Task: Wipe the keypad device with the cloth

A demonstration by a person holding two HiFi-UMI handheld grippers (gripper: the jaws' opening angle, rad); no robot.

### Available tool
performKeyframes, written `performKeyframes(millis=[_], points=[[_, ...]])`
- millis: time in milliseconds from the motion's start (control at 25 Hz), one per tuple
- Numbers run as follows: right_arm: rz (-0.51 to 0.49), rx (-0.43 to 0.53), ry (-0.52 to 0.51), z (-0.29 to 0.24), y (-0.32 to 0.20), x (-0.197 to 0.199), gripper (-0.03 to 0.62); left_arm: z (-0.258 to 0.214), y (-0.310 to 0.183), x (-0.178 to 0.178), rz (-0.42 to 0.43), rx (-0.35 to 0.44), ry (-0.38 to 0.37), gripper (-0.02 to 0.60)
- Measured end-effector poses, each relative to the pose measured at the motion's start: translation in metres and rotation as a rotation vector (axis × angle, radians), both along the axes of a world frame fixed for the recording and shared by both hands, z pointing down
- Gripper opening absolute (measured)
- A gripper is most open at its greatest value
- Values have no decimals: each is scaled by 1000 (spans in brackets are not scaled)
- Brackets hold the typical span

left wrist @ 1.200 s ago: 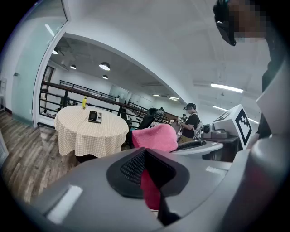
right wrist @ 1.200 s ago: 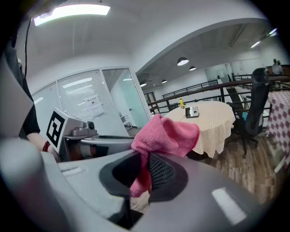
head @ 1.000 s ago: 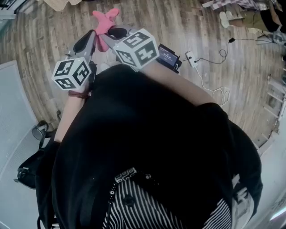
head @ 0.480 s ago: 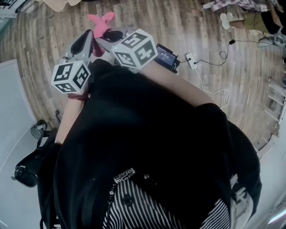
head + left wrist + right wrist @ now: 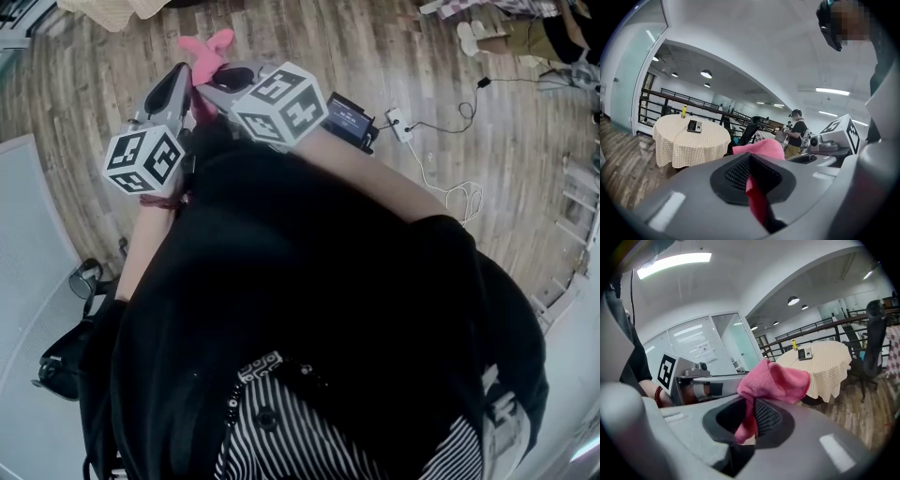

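At the far left of the head view a dark bag (image 5: 66,361) lies on the floor. It has slid about in the picture over the last second, which I take to mean the person is turning or walking rather than standing at the job. Next comes the left gripper (image 5: 190,82), raised in front of the chest. It has drifted a little to the left, and the pink cloth (image 5: 207,47) has gone with it. Its own view shows its jaws pressed together on a fold of that cloth, with the rest bunched above them. Just beside it, the right gripper (image 5: 214,86) meets it at the same cloth, and its view shows its jaws closed on another fold (so the cloth is pinched from both sides at once). Further right, a black box (image 5: 352,119) sits on the wooden floor.

The keypad device (image 5: 694,125) is nowhere near. In both gripper views it lies flat on a round table (image 5: 689,145) with a checked cover, well apart from the grippers, and a yellow bottle (image 5: 684,111) stands near it.

So no wiping has begun, and the small shift changes little: this looks like the carry toward the table. Once there, one gripper would probably do best to let go of the cloth and steady the device while the other wipes
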State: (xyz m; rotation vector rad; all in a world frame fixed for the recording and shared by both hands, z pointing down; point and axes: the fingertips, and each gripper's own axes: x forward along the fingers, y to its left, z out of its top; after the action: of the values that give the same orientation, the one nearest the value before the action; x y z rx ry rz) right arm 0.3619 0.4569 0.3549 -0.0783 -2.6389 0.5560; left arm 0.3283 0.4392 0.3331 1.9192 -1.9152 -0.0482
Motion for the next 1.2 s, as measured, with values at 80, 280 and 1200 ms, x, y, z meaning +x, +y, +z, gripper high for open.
performKeyframes(millis=[80, 280, 1200], points=[[18, 10, 0, -3, -8, -4, 49, -3, -11, -5, 21, 18, 13, 3], [82, 7, 9, -9, -34, -10, 49, -8, -40, -9, 97, 6, -13, 3], [137, 49, 38, -16, -133, -212, 49, -20, -148, -209, 179, 33, -4, 3]])
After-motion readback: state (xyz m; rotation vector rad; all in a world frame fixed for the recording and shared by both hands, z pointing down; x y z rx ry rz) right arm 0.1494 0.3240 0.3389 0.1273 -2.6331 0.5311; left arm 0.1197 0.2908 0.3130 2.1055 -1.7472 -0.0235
